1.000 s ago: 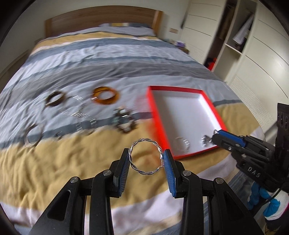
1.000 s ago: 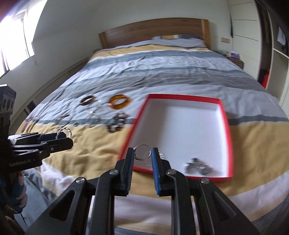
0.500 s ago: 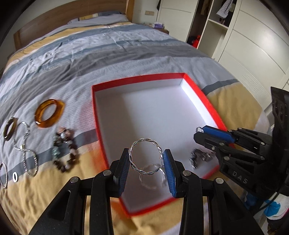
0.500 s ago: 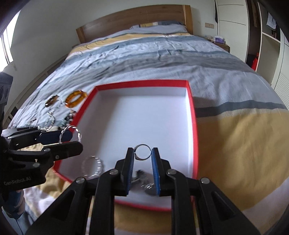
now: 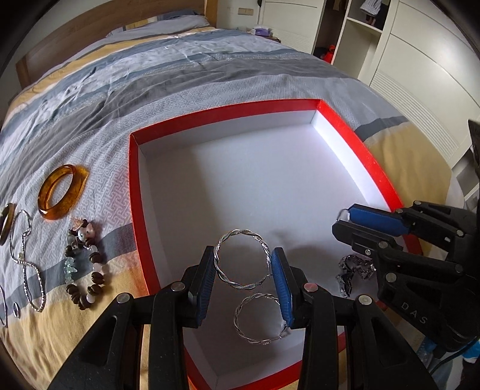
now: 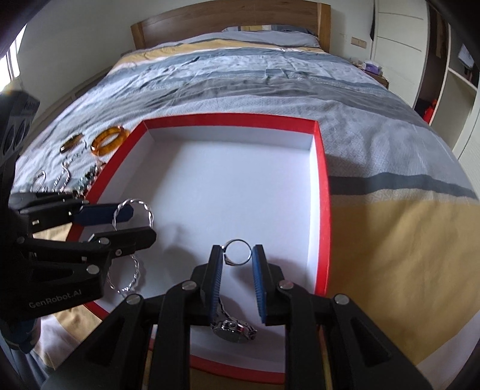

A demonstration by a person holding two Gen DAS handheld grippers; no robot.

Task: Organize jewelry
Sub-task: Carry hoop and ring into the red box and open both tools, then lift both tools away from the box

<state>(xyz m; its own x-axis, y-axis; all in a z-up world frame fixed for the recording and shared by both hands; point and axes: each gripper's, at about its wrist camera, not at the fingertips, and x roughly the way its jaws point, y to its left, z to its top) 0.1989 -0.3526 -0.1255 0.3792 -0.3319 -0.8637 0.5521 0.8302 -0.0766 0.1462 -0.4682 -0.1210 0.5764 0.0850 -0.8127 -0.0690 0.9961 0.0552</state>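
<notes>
A red box (image 5: 135, 186) with a white inside lies on the striped bedspread. My left gripper (image 5: 243, 258) is shut on a twisted silver hoop (image 5: 240, 237) and holds it above the box's near part. A matching hoop (image 5: 258, 318) lies on the box floor just below. My right gripper (image 6: 237, 252) is shut on a small silver ring (image 6: 237, 240), also above the box. Under it a silver watch (image 6: 235, 330) rests on the floor. Each view shows the other gripper: the left gripper (image 6: 142, 223) with its hoop, the right gripper (image 5: 342, 220) over the watch (image 5: 355, 268).
Left of the box, on the bedspread, lie an amber bangle (image 5: 61, 192), a beaded bracelet (image 5: 84, 264), a silver chain (image 5: 27, 264) and a dark bangle (image 5: 6, 223). White wardrobe doors and open shelves (image 5: 360, 33) stand to the right, a wooden headboard (image 6: 228, 21) far behind.
Both grippers have come down and moved in over the red box, the left one from above the bedspread beside it. Each still holds its piece. The box fills more of both views.
</notes>
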